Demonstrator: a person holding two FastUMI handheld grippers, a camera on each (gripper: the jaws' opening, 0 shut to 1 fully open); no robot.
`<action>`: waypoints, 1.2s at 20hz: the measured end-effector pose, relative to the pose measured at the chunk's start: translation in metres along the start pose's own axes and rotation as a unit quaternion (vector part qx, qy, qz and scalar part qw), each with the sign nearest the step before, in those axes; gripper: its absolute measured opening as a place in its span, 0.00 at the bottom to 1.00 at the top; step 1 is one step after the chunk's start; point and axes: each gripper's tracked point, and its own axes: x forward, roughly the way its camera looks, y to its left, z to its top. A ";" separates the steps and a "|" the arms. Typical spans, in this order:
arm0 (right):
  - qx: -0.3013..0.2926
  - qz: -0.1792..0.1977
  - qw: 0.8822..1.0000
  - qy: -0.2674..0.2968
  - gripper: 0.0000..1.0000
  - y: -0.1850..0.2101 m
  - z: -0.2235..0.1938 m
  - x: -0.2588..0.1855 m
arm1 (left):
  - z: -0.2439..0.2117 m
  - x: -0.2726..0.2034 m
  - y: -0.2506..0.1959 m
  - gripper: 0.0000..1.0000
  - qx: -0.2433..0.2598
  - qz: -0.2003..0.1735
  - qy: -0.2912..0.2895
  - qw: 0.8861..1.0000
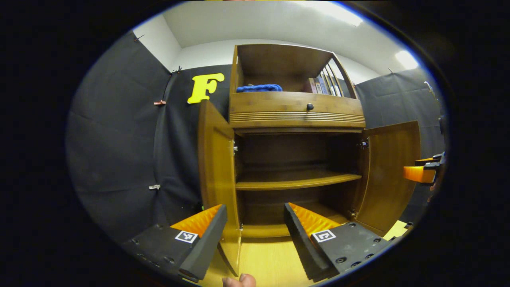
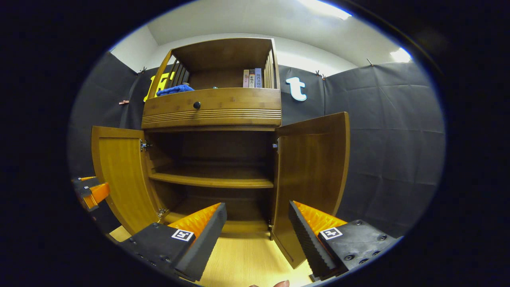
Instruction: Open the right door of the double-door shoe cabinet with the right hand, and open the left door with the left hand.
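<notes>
The shoe cabinet [image 1: 297,115] looked like varnished wood with a warm, slightly glossy sheen and a fine straight grain. Ahead of the left gripper [image 1: 255,235], the left door [image 1: 217,167] reflected light smoothly; ahead of the right gripper [image 2: 257,235], the right door [image 2: 312,171] showed the same polished finish. The hinges [image 2: 144,145] appeared to be bright metal. The drawer knob [image 1: 310,106] was dark and matt. Above, a blue cloth [image 1: 259,88] looked soft. The floor [image 2: 247,259] below the fingers looked like pale, smooth wood-grain.
</notes>
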 end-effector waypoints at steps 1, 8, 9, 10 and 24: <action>0.001 0.000 1.000 0.000 0.99 -0.004 0.000 0.001 | -0.001 0.005 -0.008 0.90 -0.004 -0.006 0.003 1.000; 0.013 -0.006 1.000 -0.004 0.99 -0.026 -0.001 0.003 | 0.006 0.034 -0.072 0.90 -0.002 -0.036 0.009 0.999; 0.014 -0.006 1.000 -0.004 0.99 -0.029 -0.002 0.003 | 0.008 0.038 -0.082 0.90 -0.004 -0.043 0.004 0.999; 0.015 -0.006 1.000 -0.003 0.96 -0.032 -0.003 0.004 | 0.012 0.041 -0.092 0.90 -0.004 -0.049 -0.001 0.999; 0.016 0.018 1.000 0.002 0.99 -0.033 -0.012 0.019 | 0.015 0.073 -0.134 0.92 -0.008 -0.046 -0.006 0.999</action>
